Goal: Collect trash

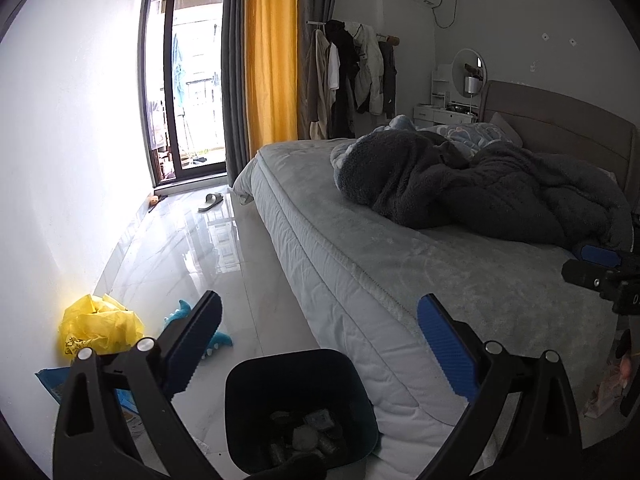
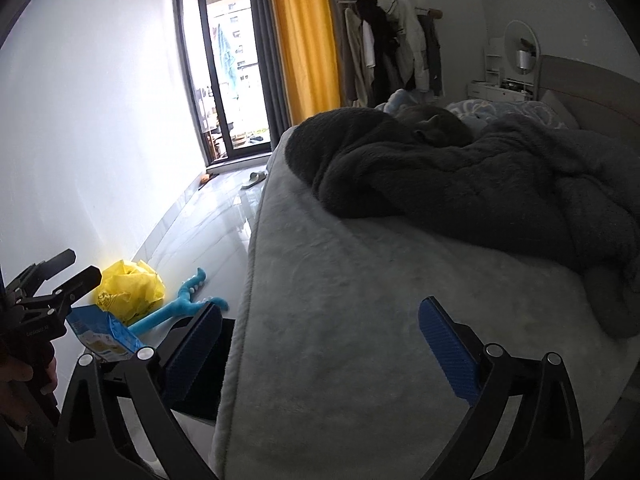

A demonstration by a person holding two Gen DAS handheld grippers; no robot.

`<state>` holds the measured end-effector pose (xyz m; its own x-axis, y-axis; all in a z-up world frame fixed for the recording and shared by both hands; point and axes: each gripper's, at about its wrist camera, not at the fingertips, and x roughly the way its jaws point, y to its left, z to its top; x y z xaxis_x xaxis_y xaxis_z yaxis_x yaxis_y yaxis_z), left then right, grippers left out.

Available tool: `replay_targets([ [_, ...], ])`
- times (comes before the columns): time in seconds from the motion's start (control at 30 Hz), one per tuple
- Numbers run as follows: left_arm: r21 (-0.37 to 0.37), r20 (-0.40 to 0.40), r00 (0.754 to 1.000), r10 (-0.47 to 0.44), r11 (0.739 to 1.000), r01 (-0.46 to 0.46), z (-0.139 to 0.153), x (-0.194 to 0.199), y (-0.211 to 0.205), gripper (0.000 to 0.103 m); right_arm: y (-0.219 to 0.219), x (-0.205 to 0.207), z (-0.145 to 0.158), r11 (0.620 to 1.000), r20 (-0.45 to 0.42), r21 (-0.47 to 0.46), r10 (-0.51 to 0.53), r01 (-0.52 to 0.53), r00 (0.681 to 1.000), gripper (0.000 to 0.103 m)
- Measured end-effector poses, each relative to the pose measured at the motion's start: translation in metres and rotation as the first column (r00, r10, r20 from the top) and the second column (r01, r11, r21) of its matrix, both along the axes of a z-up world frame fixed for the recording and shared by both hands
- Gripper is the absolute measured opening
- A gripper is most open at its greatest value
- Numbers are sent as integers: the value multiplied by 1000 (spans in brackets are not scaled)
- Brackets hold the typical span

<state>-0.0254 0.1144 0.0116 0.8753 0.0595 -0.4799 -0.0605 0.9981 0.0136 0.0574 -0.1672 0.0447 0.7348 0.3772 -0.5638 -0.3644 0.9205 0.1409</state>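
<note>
Both released: left gripper hangs over the dark bin, crumpled scraps inside; right gripper sees only bed.

Right claw gapes wide above the bed.

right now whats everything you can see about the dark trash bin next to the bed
The trash bin is dark, looks like plastic, with a squarish, rounded-corner mouth and no lid. It stands upright on the glossy floor, close against the side of the mattress. At its bottom lies a small heap of grey crumpled trash; most of the bin is empty. The open left gripper hangs above its mouth, holding nothing. From the right wrist view only a dark slice of it shows beside the bed.
</note>
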Motion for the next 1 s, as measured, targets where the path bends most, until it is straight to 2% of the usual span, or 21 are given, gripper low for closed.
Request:
replay_targets([
  [0.2, -11, -9, 1000, 1, 1000, -1, 0, -11, -5, 100, -42, -12, 9, 999, -4, 35, -28, 28, 1000, 100],
  [0.3, -48, -27, 1000, 7, 999, -9, -2, -15, -3, 100, -50, -19, 15, 1000, 14, 28, -13, 12, 1000, 100],
  [0.4, -71, -23, 1000, 7, 997, -9, 0, -19, -5, 100, -51, -25, 21, 999, 30, 35, 11, -12, 999, 100],
  [0.6, -66, -14, 1000, 5, 998, -6, 4, -17, -7, 100, -44, -28, 25, 998, 49, 19, 57, -58, 997, 100],
  [1.0, -58, -27, 1000, -4, 998, 3, -2, -15, -12, 100, -46, -29, 25, 998, 44, 28, 56, -57, 997, 100],
])
